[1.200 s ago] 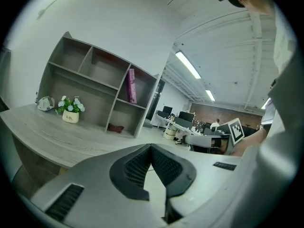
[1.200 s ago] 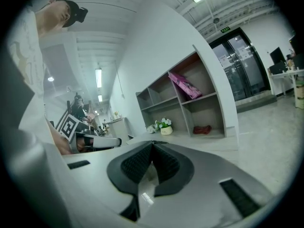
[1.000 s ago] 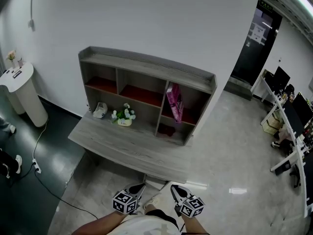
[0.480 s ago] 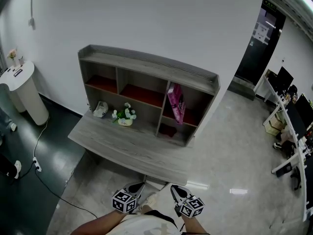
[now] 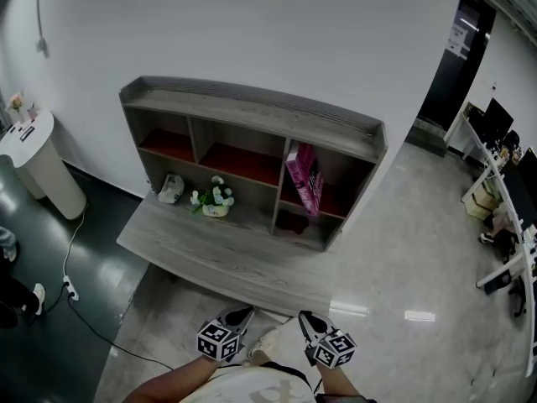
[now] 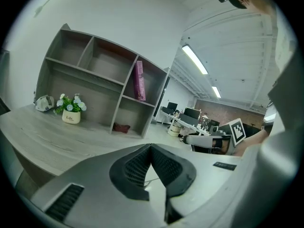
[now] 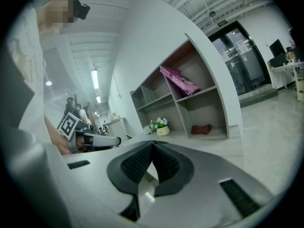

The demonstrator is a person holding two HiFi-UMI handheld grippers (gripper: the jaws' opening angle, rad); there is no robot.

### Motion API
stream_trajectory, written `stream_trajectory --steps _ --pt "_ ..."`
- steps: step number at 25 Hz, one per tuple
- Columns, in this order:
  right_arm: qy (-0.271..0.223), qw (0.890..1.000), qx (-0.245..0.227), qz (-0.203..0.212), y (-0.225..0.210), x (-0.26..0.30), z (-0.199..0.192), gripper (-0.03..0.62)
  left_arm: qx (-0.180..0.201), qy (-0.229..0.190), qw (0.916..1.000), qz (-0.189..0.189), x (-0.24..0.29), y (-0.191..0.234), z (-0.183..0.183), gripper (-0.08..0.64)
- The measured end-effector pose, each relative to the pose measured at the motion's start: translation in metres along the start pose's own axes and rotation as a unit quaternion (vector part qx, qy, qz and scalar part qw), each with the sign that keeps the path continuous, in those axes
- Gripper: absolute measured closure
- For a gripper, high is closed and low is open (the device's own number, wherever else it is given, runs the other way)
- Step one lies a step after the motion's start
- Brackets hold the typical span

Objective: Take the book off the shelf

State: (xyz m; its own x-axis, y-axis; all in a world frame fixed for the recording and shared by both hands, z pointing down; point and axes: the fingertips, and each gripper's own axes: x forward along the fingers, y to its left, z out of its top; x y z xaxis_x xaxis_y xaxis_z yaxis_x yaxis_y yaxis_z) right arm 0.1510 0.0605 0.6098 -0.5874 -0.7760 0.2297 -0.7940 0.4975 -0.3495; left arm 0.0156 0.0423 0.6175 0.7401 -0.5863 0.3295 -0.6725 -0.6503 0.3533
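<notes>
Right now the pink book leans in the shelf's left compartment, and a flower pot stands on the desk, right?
No: the head view shows the pink book leaning in the shelf's right compartment. The flower pot does stand on the desk.

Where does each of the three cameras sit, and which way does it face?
Head view: on the person's head, looking steeply down at the grey wooden shelf unit and pink book; left gripper, right gripper and forearms show.
Left gripper view: on the left gripper, facing the shelf unit; its shut jaws show.
Right gripper view: on the right gripper, facing the shelf unit; its shut jaws show.
Shared: all three see the pink book.
</notes>
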Motion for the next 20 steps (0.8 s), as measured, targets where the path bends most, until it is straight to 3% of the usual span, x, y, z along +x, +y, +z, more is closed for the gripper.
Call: stream_trajectory --steps 20 --pt "0.002 1.000 0.009 -0.013 -0.084 0.089 0.044 0.589 0.000 0.010 0.9999 -0.001 0.083 0.074 0.057 0.558"
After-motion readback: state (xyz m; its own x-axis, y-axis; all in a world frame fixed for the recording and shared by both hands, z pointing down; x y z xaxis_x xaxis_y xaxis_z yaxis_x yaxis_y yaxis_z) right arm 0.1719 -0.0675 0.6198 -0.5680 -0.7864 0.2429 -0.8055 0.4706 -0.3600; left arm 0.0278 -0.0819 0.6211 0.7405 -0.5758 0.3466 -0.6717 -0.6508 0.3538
